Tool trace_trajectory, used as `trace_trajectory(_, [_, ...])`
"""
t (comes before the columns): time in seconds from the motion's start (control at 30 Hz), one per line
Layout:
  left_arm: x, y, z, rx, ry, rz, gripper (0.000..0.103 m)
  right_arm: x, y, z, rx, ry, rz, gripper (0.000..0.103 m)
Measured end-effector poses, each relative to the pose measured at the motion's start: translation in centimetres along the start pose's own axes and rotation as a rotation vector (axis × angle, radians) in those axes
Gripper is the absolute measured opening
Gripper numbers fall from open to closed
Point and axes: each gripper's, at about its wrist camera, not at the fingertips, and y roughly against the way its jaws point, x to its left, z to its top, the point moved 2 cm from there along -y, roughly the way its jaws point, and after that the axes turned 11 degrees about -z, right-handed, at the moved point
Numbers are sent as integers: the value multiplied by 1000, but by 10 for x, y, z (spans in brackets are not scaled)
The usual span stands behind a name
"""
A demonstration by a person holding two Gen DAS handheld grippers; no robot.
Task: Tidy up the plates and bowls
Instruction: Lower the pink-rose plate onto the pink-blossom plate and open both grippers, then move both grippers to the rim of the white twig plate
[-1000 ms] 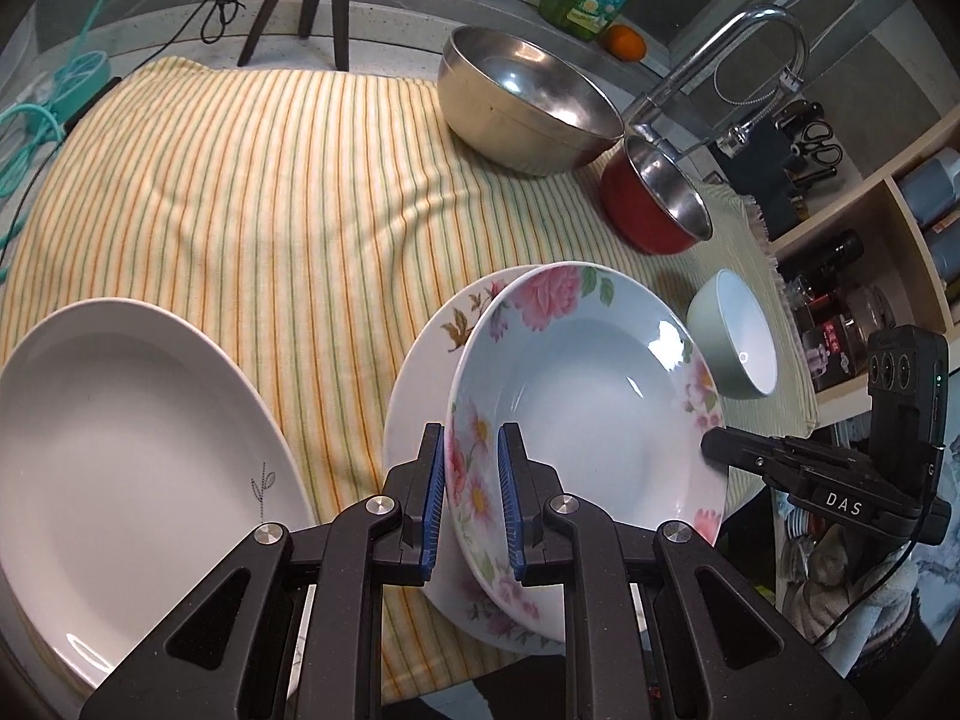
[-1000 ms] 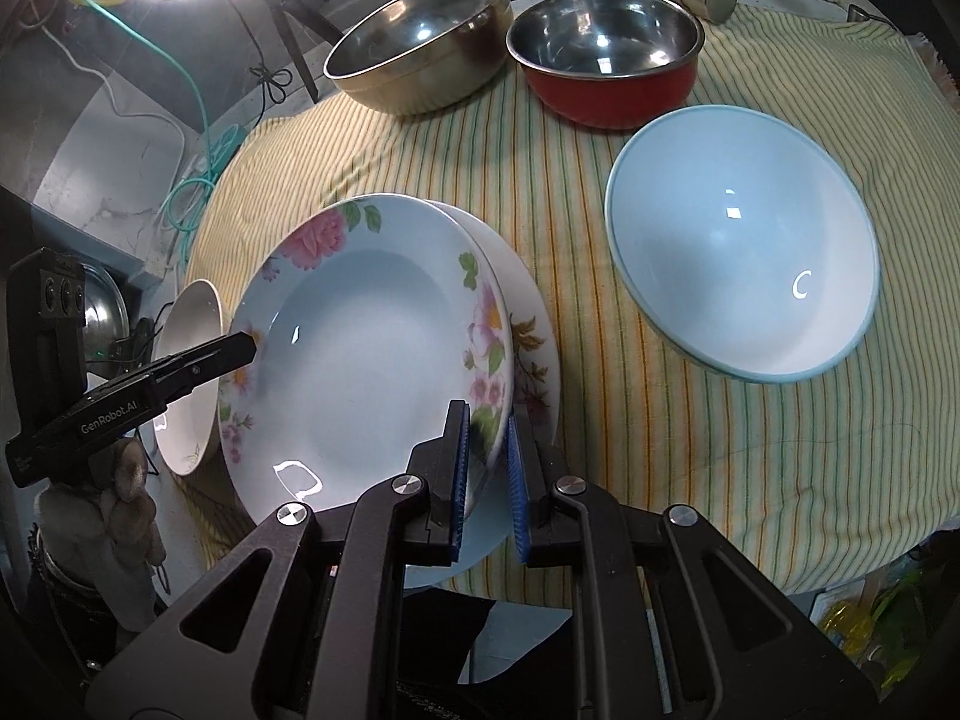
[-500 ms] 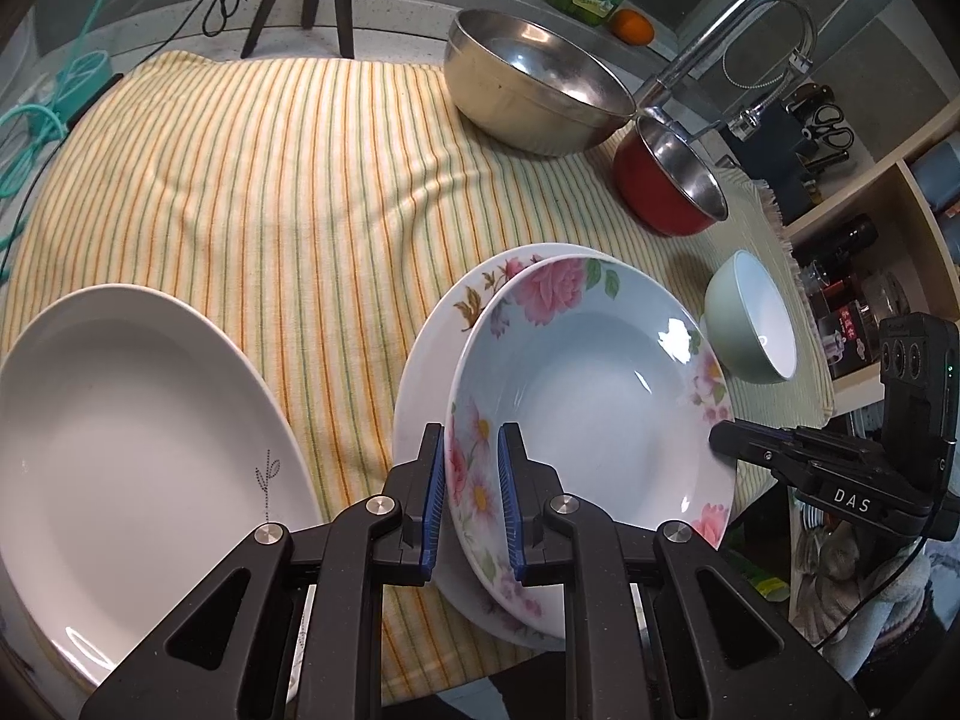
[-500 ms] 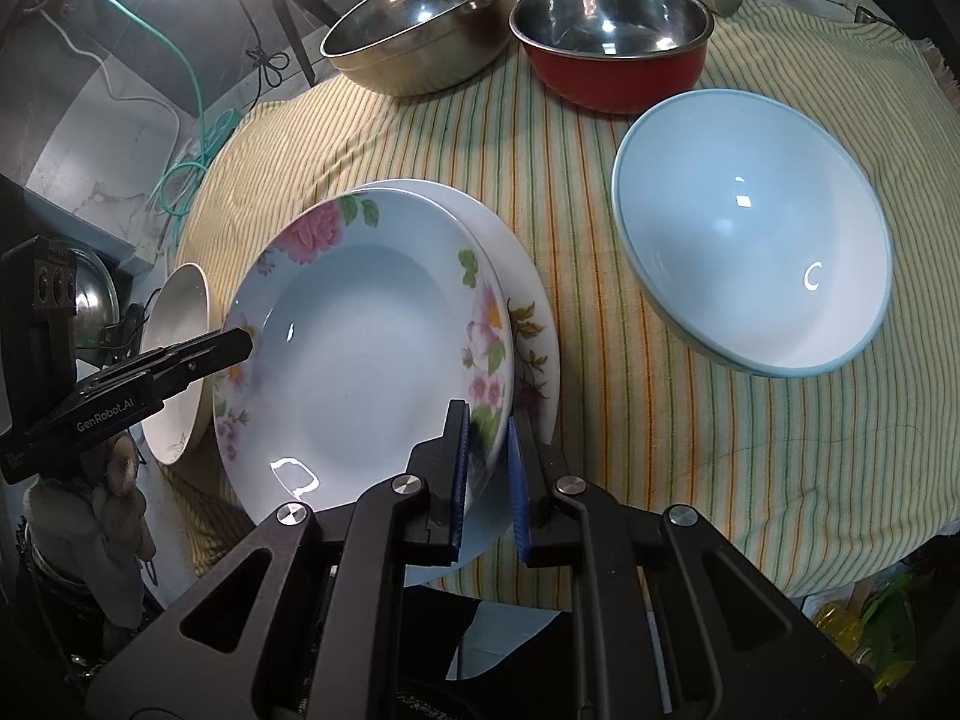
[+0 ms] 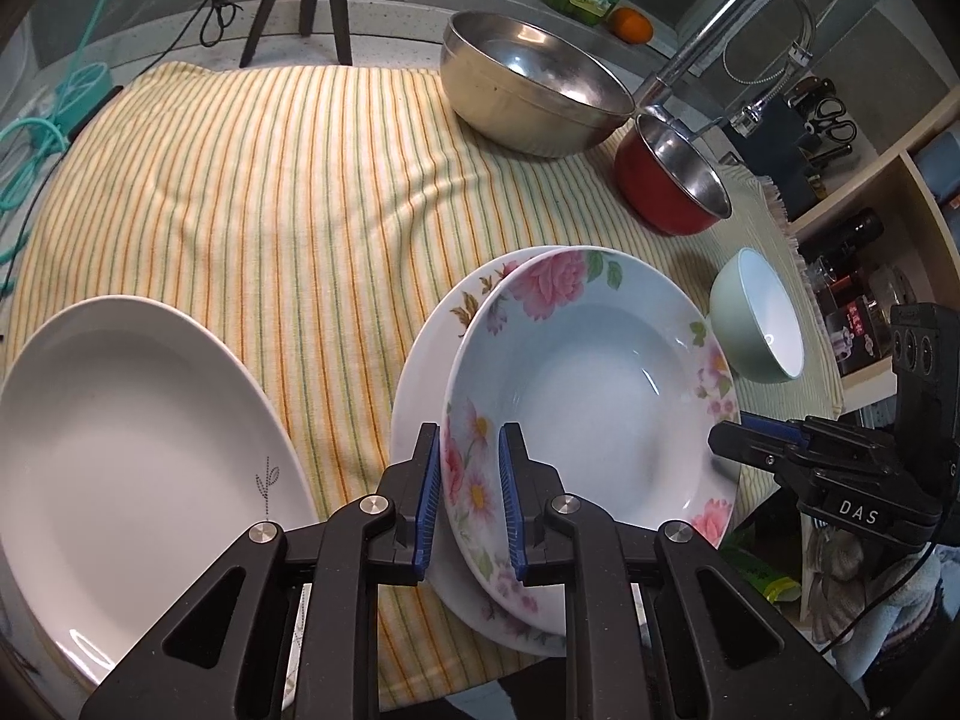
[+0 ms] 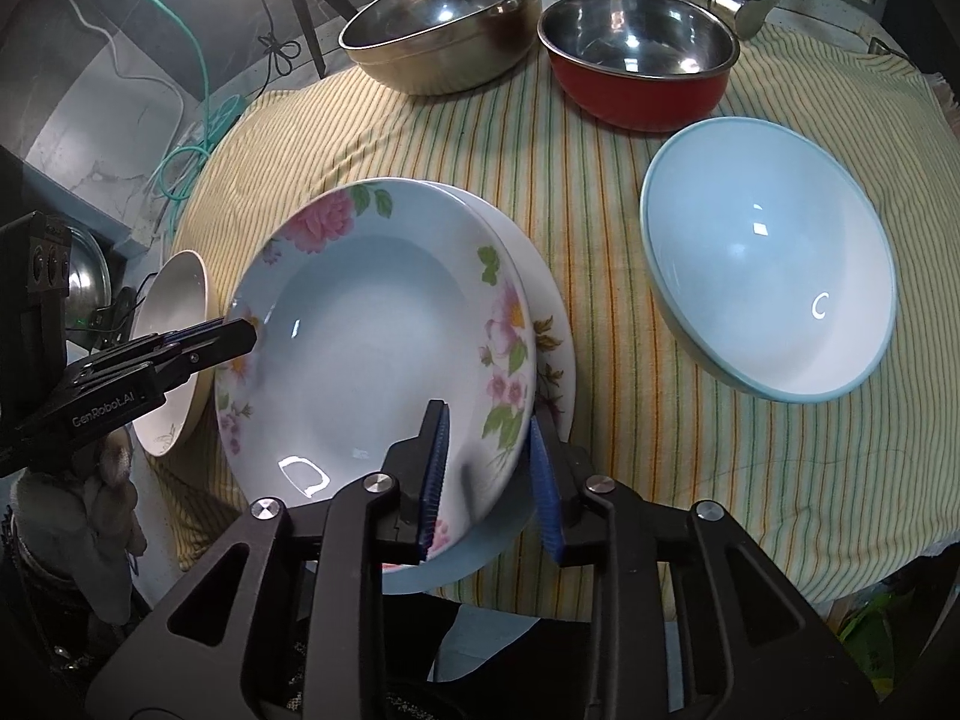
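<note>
- While the floral plate (image 5: 591,396) sits tilted on top of a second, paler plate (image 5: 429,372) at the near edge of the worktop, the left hand-held gripper (image 5: 471,501) has its blue pads narrowed onto the plate's near rim, one pad inside and one outside.
- The right hand-held gripper (image 6: 487,468) straddles the opposite rim of the same floral plate (image 6: 366,348); its pads stand apart with a visible gap, so it is not clamping.
- The paler plate (image 6: 549,330) below shows a brown leaf motif on its rim and lies on the yellow striped cloth (image 5: 252,180).
- A large white oval dish (image 5: 126,438) lies just beside the stack on the left gripper's side, overhanging the cloth's near edge.
- A pale green bowl (image 6: 768,288) rests near the stack on the other side, apart from it.
- At the far edge of the cloth stand a steel mixing bowl (image 5: 528,84) and a red-sided steel bowl (image 5: 672,180), close together, with a chrome tap (image 5: 738,36) behind them.
</note>
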Motion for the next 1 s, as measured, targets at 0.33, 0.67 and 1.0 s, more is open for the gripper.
trace_trajectory(0.33, [0,3,4,-8,-3,15,26,3,11,5,-47,32,-30,54])
trace_trajectory(0.67, [13,37,5,-90,42,9,35,14,35,15,-126,70,-20,77])
trace_trajectory(1.0, [38,77,-9,-197,140,51,35,52,37,31,-167,115,97,83])
